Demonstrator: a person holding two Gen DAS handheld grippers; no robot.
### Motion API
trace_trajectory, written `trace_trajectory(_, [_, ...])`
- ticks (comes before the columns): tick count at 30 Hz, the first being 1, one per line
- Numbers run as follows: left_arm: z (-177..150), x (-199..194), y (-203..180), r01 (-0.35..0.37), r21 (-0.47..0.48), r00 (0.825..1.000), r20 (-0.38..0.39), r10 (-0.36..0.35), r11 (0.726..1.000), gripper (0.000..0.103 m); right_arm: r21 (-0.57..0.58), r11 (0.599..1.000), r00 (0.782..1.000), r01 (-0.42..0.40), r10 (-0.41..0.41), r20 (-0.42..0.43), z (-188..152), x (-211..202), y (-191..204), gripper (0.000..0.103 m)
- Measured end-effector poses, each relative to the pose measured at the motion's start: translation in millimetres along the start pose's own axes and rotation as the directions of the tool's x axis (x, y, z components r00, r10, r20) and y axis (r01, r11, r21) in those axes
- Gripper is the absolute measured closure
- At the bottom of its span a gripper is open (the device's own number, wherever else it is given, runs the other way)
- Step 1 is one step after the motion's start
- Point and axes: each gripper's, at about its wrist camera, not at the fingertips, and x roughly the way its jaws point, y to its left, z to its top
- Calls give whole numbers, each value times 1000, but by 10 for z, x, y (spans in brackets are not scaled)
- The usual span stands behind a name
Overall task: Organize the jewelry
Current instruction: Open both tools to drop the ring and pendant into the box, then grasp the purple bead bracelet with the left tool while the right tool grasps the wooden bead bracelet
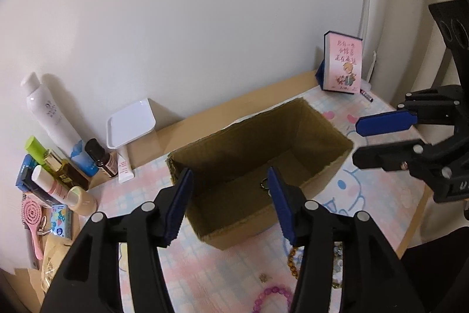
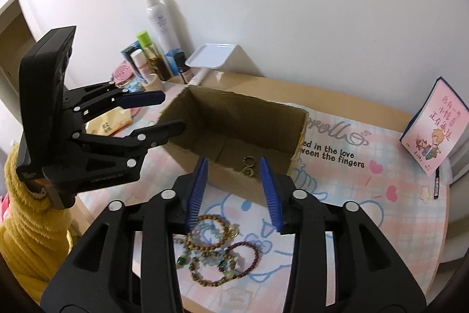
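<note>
Pretty soft indoor light, kinda dim and warm-ish. The white bottle (image 1: 47, 113) throws a shadow to its right on the wall (image 1: 190, 19), so light comes from the left. Heavy fisheye bend with black corners. Box (image 1: 261, 163) inside is dark. Slightly soft overall, no real glare.

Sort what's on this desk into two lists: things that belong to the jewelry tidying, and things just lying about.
For the job: cardboard box; rings lying in it; beaded bracelets heaped on the mat.

Lying about: white bottle, small cosmetics bottles, white tray, pink book, pink hairbrush.
</note>
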Motion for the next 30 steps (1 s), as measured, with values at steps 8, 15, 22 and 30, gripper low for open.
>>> trace_trajectory(8, [-425, -392, -190, -7, 12, 997, 77, 6, 1000, 43, -153, 988, 998, 20, -10, 66, -479, -367, 309, 63])
trace_trajectory(15, [-1022, -291, -338, 16, 19, 1000, 9, -16, 1000, 43, -128, 992, 1000, 0, -3, -23, -979, -112, 251, 64])
trace_trajectory(22, [-1422, -9, -262, 32, -67, 996, -81, -38, 997, 43, -90, 996, 994, 12, -22, -107, -1224, 220, 161, 65])
trace_trajectory(30, [-1665, 146, -201, 16, -105, 990, -135, -31, 994, 43, -69, 998, 983, 5, -17, -182, -1372, 508, 143, 73])
